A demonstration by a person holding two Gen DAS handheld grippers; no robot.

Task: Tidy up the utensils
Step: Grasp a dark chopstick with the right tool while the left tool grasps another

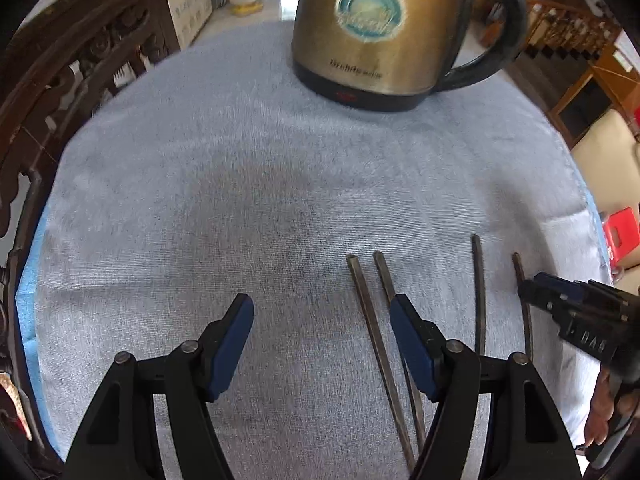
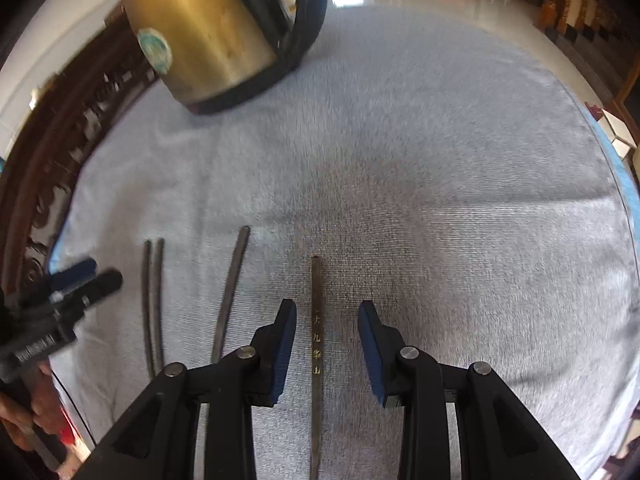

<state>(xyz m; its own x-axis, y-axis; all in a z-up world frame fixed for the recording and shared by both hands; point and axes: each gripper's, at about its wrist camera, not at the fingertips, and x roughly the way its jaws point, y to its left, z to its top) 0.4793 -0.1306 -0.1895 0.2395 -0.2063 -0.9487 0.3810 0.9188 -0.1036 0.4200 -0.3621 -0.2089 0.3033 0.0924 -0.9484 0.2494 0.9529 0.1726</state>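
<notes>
Several dark chopsticks lie side by side on the grey cloth. My left gripper hangs open above the cloth with nothing between its fingers. A close pair of chopsticks runs under its right finger. A curved chopstick lies further right. In the right wrist view, my right gripper is open and straddles a straight chopstick with gold characters, with a gap on both sides. The close pair and the curved chopstick lie to its left. Each gripper shows in the other's view: right gripper, left gripper.
A brass-coloured electric kettle with a black handle stands at the far side of the cloth, kettle. Carved dark wooden furniture borders the left edge. A hand holds the left gripper. The cloth stretches bare to the right.
</notes>
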